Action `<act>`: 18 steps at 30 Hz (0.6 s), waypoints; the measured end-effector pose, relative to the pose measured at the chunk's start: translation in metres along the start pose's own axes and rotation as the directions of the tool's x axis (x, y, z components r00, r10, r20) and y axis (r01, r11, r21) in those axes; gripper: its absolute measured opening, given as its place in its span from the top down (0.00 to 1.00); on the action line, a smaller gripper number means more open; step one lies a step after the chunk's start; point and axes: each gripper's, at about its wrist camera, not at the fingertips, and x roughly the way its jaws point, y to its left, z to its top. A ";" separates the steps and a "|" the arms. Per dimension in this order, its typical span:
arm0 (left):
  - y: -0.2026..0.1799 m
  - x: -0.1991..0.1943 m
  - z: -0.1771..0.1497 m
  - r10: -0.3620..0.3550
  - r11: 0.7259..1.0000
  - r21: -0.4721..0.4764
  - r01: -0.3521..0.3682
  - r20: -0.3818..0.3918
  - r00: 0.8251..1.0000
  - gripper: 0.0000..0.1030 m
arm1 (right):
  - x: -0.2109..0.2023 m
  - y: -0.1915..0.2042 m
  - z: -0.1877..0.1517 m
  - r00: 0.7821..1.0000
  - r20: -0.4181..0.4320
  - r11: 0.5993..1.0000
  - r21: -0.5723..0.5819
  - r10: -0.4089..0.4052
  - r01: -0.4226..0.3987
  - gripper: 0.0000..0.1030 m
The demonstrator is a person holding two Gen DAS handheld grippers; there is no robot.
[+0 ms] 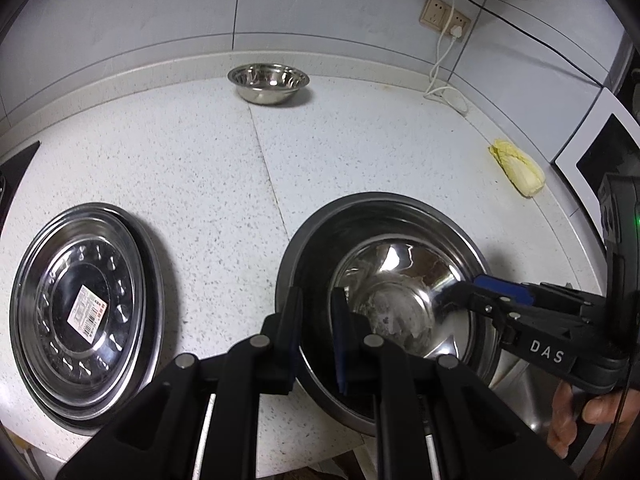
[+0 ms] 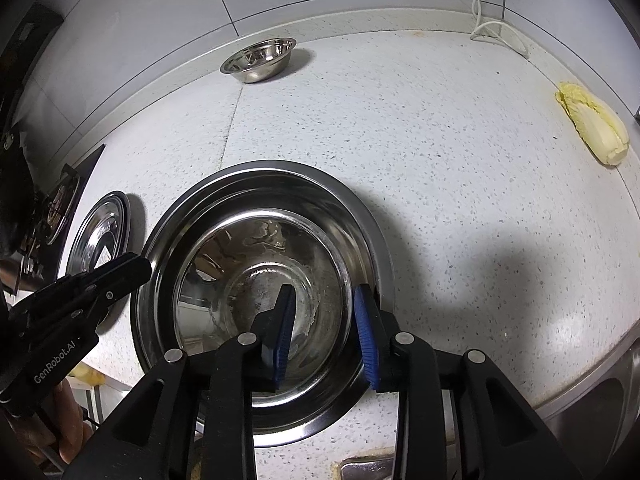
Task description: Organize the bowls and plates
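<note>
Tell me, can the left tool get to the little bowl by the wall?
Probably yes. Only bare countertop lies between the left tool and the small steel bowl, but the tool straddles the big bowl's rim first.
</note>
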 end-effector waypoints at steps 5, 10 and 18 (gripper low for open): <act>-0.005 -0.002 -0.002 0.007 1.000 0.023 -0.008 0.017 1.000 0.87 | -0.002 0.000 0.000 1.000 0.013 1.000 -0.015 0.004 -0.003 0.71; -0.008 -0.004 -0.002 0.013 0.999 0.043 -0.014 0.034 0.999 0.87 | -0.007 0.001 0.000 1.000 0.031 1.000 -0.027 0.003 -0.002 0.68; -0.010 -0.005 -0.003 0.017 0.998 0.055 -0.020 0.043 0.999 0.87 | -0.008 0.002 0.000 0.999 0.041 0.999 -0.033 0.003 -0.002 0.67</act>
